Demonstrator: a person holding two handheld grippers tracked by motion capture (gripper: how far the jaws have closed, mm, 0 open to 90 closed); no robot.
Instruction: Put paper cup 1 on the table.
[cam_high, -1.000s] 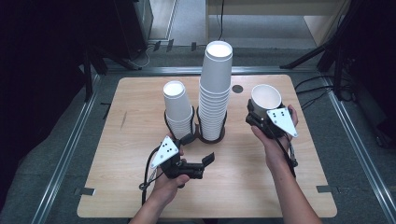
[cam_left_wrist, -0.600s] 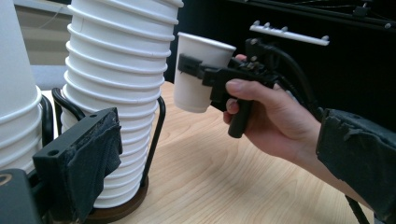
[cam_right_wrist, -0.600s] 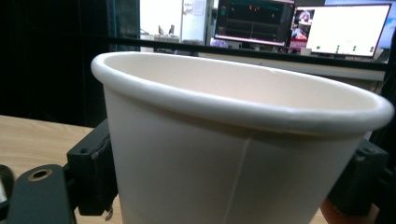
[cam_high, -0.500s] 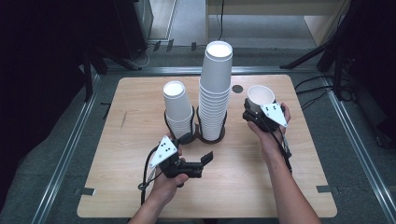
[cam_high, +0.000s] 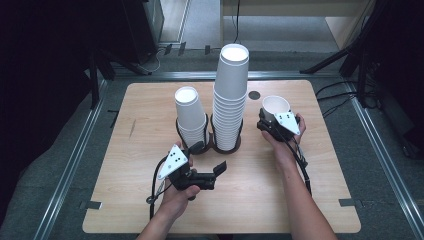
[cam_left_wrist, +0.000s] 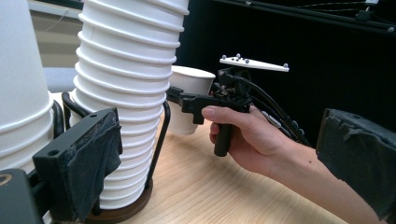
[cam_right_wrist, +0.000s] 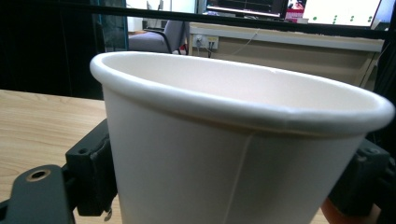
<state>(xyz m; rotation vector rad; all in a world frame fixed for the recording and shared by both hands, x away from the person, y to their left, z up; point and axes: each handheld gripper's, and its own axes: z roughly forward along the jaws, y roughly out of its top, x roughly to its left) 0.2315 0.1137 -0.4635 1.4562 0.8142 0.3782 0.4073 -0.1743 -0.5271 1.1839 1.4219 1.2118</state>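
A single paper cup (cam_high: 275, 106) is held upright between the jaws of the right gripper (cam_high: 270, 122), just right of the tall cup stack (cam_high: 231, 100) on the bench (cam_high: 310, 200), while the left gripper (cam_high: 212, 172) is kept open, level, pointing right.

Between the wide-apart jaws stands a tall cup stack (cam_left_wrist: 128, 93) near the left one; beyond, a hand (cam_left_wrist: 250, 137) holds the right gripper (cam_left_wrist: 187, 100) against a cup (cam_left_wrist: 187, 105).
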